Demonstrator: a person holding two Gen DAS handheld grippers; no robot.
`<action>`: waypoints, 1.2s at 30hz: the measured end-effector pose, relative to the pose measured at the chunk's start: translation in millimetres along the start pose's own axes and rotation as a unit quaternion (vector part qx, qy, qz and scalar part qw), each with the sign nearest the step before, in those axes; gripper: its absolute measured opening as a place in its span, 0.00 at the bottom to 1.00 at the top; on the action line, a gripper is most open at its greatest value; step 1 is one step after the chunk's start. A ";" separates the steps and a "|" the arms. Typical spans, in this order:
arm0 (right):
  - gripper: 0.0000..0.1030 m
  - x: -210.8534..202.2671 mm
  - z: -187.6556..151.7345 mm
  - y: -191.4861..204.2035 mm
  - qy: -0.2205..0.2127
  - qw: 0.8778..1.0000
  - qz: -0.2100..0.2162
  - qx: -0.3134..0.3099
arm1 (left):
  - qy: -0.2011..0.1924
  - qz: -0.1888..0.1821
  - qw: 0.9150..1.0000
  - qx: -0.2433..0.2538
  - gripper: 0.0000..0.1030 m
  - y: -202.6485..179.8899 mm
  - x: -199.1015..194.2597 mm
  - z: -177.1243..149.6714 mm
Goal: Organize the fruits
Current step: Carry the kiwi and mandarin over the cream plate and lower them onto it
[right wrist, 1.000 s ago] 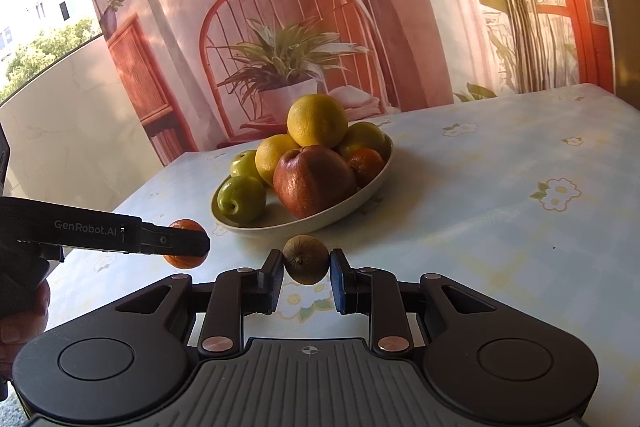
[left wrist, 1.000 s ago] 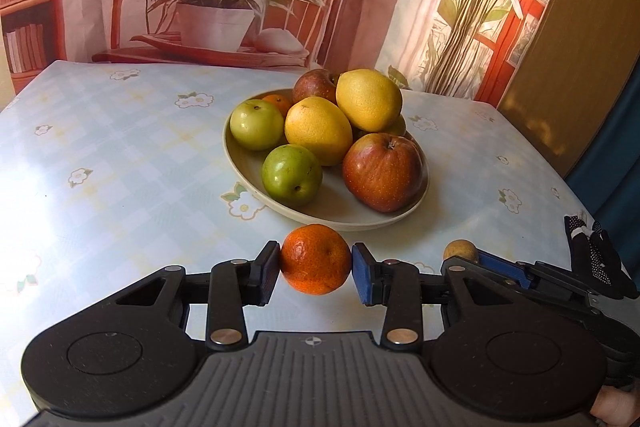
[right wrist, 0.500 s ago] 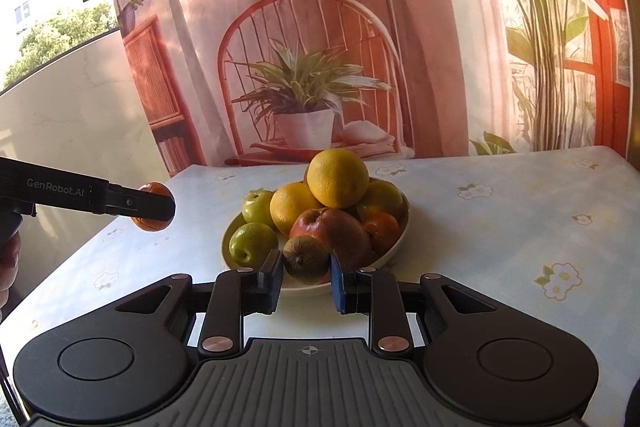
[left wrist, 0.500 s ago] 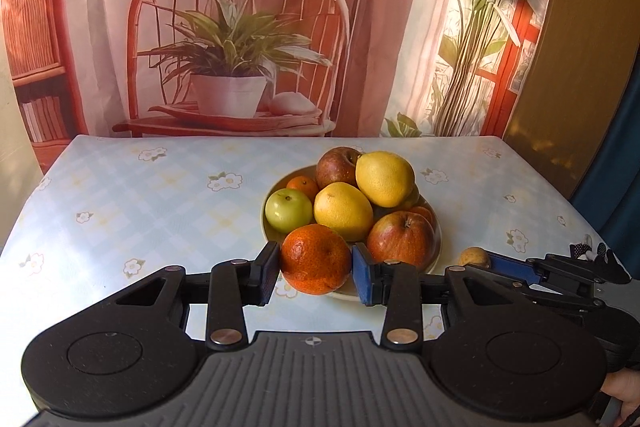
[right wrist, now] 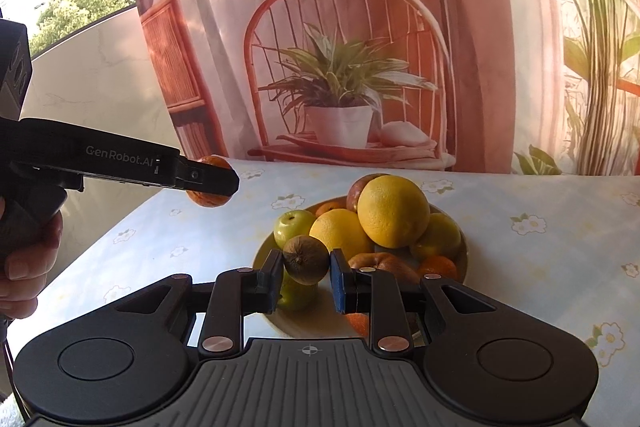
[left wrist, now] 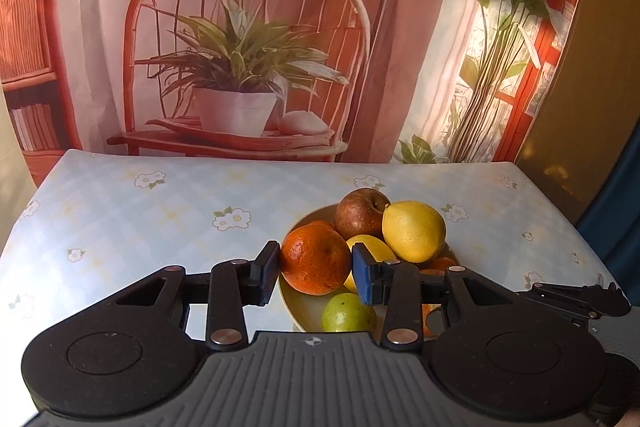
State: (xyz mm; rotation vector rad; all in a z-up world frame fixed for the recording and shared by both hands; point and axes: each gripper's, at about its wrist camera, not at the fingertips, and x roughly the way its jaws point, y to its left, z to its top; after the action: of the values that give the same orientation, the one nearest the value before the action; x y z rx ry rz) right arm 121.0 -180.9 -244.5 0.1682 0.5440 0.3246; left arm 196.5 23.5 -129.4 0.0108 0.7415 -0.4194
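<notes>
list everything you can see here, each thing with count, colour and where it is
bowl: 1, pale cream, on the table, heaped with fruit
yellow citrus: 2, yellow, top of the heap
red apples: 2, red, one at the back, one low in front
green fruits: at least 3, green, around the heap
small oranges: at least 2, orange, tucked low in the bowl
tablecloth: 1, pale blue with flowers
backdrop: 1, printed chair and plants
orange: 1, orange, clamped in left gripper
brown fruit: 1, brown, clamped in right gripper
hand: 1, holding left gripper's handle
</notes>
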 end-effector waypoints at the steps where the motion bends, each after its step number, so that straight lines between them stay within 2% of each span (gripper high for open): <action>1: 0.22 3.8 -0.9 0.2 0.006 1.000 0.000 0.003 | 0.004 -0.001 1.000 -0.001 0.40 0.8 4.4 -1.4; 7: 0.22 24.4 -10.7 2.6 0.053 0.999 0.009 0.005 | 0.024 -0.002 1.000 -0.019 0.40 10.7 29.6 -12.5; 13: 0.22 38.8 -19.4 3.6 0.086 0.996 -0.001 0.005 | 0.031 -0.013 0.999 -0.027 0.40 17.3 44.3 -19.6; 22: 0.22 51.0 -20.7 1.3 0.101 0.995 -0.020 0.009 | 0.040 -0.029 0.998 -0.026 0.40 21.7 56.6 -22.0; 36: 0.22 60.2 -23.5 -2.9 0.106 0.994 -0.026 0.029 | 0.052 -0.042 0.997 -0.031 0.40 24.8 66.1 -22.1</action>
State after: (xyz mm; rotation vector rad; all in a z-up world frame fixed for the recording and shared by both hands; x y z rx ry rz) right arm 157.8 -161.1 -293.8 0.1771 0.7671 0.2776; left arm 234.9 25.4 -192.6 -0.0575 0.8605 -0.4774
